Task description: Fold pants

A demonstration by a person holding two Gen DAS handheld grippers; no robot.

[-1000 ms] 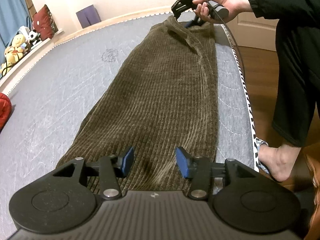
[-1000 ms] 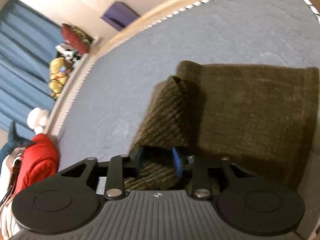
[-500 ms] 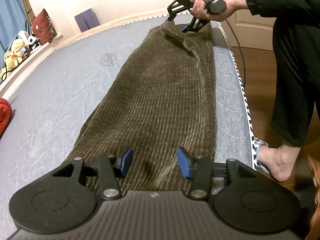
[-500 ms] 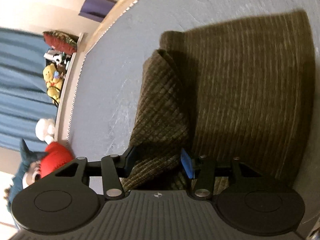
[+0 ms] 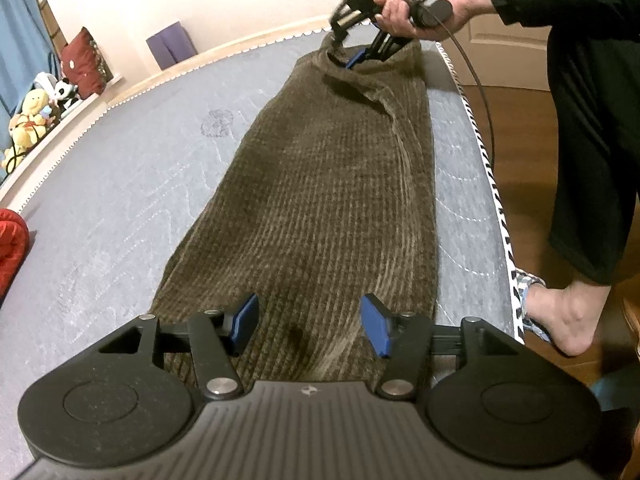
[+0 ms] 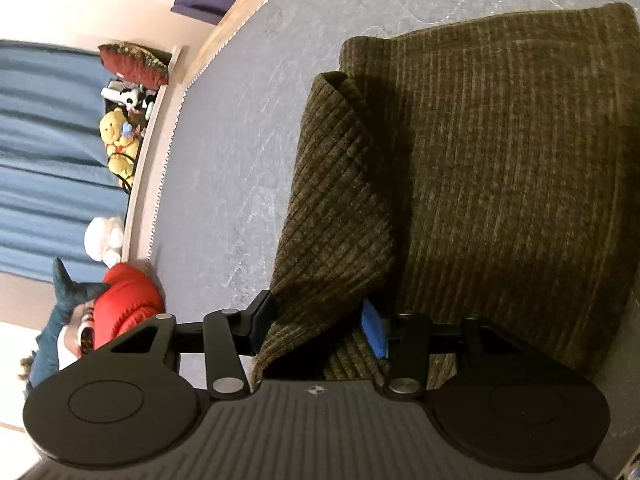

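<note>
Brown corduroy pants (image 5: 320,200) lie lengthwise on the grey mattress (image 5: 100,220). My left gripper (image 5: 308,326) is open and empty, just above the near end of the pants. My right gripper (image 5: 360,46) is at the far end, held in a hand; it has a flap of the pants between its fingers and lifts it. In the right wrist view the raised flap (image 6: 336,200) hangs between the wide-set fingers of the right gripper (image 6: 320,326), above the flat part of the pants (image 6: 520,180).
The mattress edge (image 5: 492,184) runs along the right, with wood floor and the person's legs (image 5: 588,160) and foot beside it. Stuffed toys (image 5: 32,120), a red cushion (image 5: 82,62) and a purple block (image 5: 170,44) line the far side. A red garment (image 5: 10,244) lies at left.
The right gripper has rolled and lifted the far end of the pants higher, and its fingers stand wider apart. The left gripper has barely moved.
</note>
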